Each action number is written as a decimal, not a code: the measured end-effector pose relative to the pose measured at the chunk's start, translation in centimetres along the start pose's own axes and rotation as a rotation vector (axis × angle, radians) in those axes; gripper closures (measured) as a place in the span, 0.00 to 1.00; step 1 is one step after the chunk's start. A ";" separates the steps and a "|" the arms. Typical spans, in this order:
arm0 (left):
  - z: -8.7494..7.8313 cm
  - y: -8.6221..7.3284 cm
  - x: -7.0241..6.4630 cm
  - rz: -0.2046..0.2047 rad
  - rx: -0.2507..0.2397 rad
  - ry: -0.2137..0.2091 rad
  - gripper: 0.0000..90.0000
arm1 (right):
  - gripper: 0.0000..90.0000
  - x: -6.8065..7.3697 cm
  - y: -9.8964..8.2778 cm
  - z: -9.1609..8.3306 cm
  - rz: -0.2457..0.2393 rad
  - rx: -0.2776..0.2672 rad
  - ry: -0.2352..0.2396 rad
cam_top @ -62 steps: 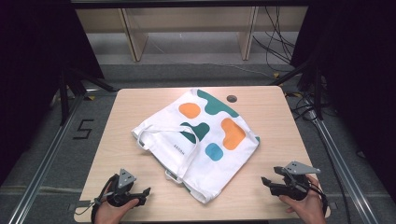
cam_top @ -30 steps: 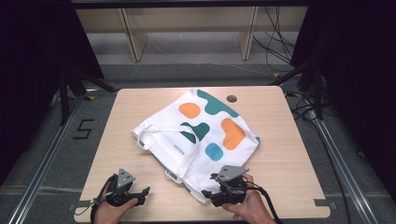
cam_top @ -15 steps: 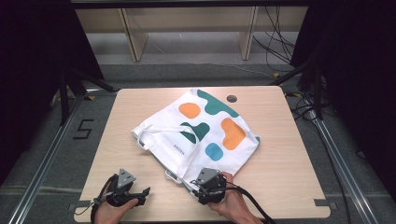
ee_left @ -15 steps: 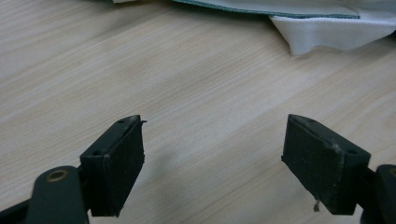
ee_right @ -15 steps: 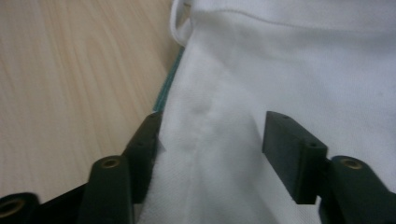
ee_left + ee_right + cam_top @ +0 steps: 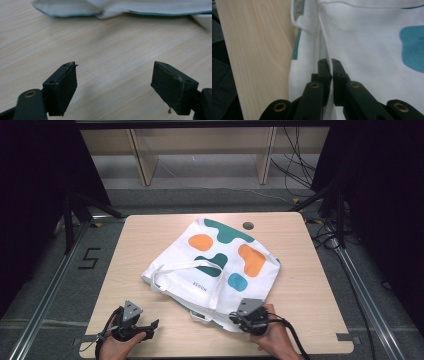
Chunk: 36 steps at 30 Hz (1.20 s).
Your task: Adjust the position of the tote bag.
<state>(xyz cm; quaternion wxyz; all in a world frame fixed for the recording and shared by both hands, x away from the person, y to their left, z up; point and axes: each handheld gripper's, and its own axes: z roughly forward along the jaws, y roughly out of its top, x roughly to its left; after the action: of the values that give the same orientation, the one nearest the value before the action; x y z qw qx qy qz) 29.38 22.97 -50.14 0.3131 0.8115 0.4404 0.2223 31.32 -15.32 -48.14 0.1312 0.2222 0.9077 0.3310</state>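
We clamp the right claw (image 6: pixel 329 75) on the tote bag (image 6: pixel 220 265) hem – lower centre – ready to lift; left claw (image 6: pixel 115 85) rests apart.

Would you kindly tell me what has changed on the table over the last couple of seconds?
The right gripper moved in from the table's right side to the tote bag; its jaws have just been closing and now pinch the bag's near edge. The left gripper stayed open over bare wood, and the bag lies as before.
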 end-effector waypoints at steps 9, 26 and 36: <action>0.0 1.1 -1.1 0.083 -0.120 -0.001 0.22 | 0.98 -4.2 -5.7 -6.4 0.131 -0.066 -0.045; 4.1 5.0 -3.5 0.278 -0.039 0.015 0.43 | 0.94 -6.4 -6.8 -6.9 0.155 -0.084 -0.051; 5.7 6.3 -3.4 0.331 -0.085 0.001 0.66 | 0.76 -5.3 -6.2 -4.1 0.108 0.022 -0.082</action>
<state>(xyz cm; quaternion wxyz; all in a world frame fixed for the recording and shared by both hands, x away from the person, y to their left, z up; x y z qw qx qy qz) 34.92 15.63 -50.00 0.3059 0.8589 0.2913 0.2896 32.35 -24.42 -48.67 0.1478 0.2857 0.8918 0.3182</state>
